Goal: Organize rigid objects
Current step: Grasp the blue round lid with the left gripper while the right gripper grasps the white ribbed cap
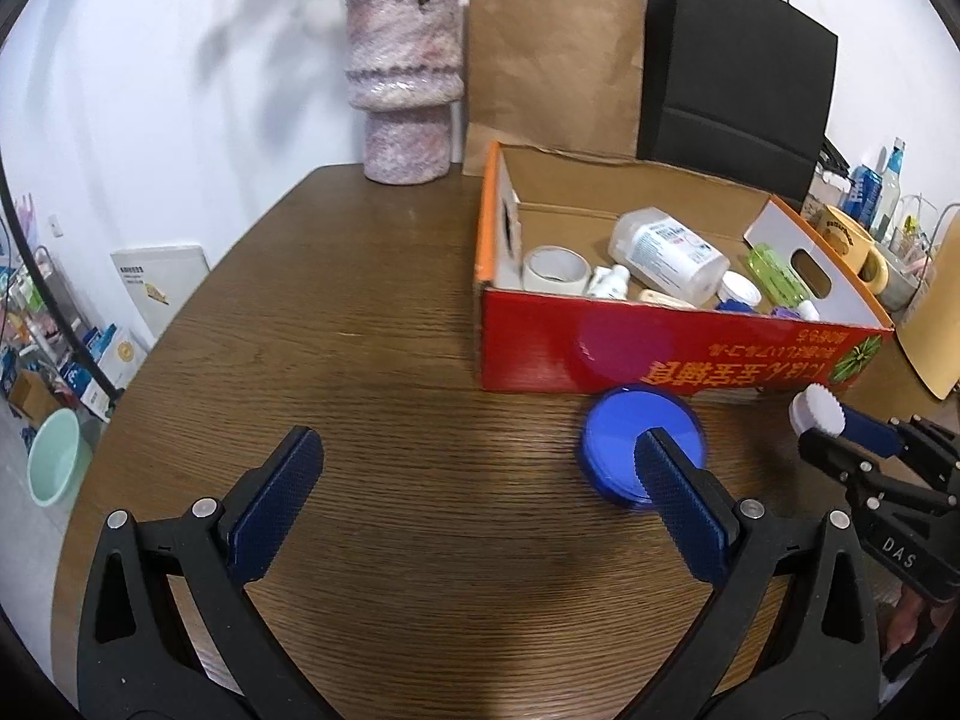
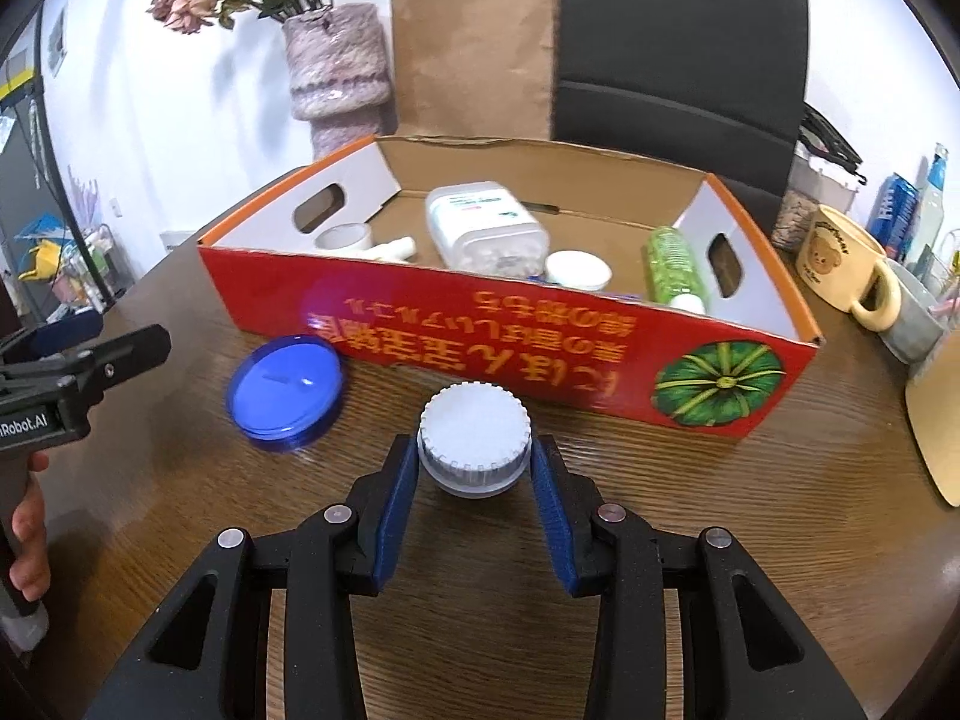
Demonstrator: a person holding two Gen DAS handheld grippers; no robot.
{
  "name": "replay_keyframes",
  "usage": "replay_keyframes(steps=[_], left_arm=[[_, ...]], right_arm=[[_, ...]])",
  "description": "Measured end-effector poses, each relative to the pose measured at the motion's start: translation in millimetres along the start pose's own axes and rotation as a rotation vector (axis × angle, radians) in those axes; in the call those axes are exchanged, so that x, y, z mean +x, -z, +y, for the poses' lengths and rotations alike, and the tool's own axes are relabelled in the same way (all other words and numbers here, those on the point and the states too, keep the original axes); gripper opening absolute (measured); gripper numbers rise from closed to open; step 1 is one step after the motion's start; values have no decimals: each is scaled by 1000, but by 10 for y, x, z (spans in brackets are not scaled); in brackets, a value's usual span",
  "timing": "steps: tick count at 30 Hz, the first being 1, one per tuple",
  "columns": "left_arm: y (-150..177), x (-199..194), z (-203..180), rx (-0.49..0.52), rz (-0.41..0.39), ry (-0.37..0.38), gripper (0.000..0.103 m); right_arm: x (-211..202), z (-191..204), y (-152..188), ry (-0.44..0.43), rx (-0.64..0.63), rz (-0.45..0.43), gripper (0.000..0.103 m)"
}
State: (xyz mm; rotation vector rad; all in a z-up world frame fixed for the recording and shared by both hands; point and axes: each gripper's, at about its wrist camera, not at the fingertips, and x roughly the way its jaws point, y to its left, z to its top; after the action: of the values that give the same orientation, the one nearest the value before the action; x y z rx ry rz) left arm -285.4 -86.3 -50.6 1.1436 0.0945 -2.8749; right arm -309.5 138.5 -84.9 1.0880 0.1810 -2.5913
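A red cardboard box [image 1: 660, 354] [image 2: 480, 324] stands on the wooden table and holds a tape roll [image 1: 555, 269], a large white bottle [image 1: 669, 255], a green bottle [image 2: 675, 270] and other small items. A round blue lid [image 1: 639, 450] [image 2: 287, 391] lies flat on the table in front of the box. My left gripper [image 1: 480, 444] is open, its right finger just over the lid's near edge. My right gripper [image 2: 474, 450] is shut on a white ribbed-cap jar [image 2: 474, 432] [image 1: 817, 411], held above the table before the box.
A pink knitted vase [image 1: 405, 84] with dried flowers, a brown paper bag [image 1: 552, 60] and a black bag [image 1: 738, 60] stand behind the box. A yellow bear mug [image 2: 846, 264], cans and bottles crowd the right side. A person's hand [image 2: 27, 534] holds the left gripper.
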Motion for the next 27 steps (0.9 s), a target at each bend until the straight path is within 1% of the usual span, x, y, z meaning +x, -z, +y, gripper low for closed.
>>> replay_keyframes(steps=[13, 16, 20, 27], left_arm=[[-7, 257, -504, 36, 74, 33, 103], [-18, 313, -610, 47, 87, 26, 103], [-18, 432, -715, 64, 118, -9, 103], [-15, 627, -753, 58, 174, -54, 103]], right_arm=[[-63, -408, 29, 25, 13, -13, 43], [-67, -465, 35, 29, 8, -12, 43], [-63, -539, 32, 33, 4, -11, 43], [-58, -638, 31, 38, 4, -9, 43]])
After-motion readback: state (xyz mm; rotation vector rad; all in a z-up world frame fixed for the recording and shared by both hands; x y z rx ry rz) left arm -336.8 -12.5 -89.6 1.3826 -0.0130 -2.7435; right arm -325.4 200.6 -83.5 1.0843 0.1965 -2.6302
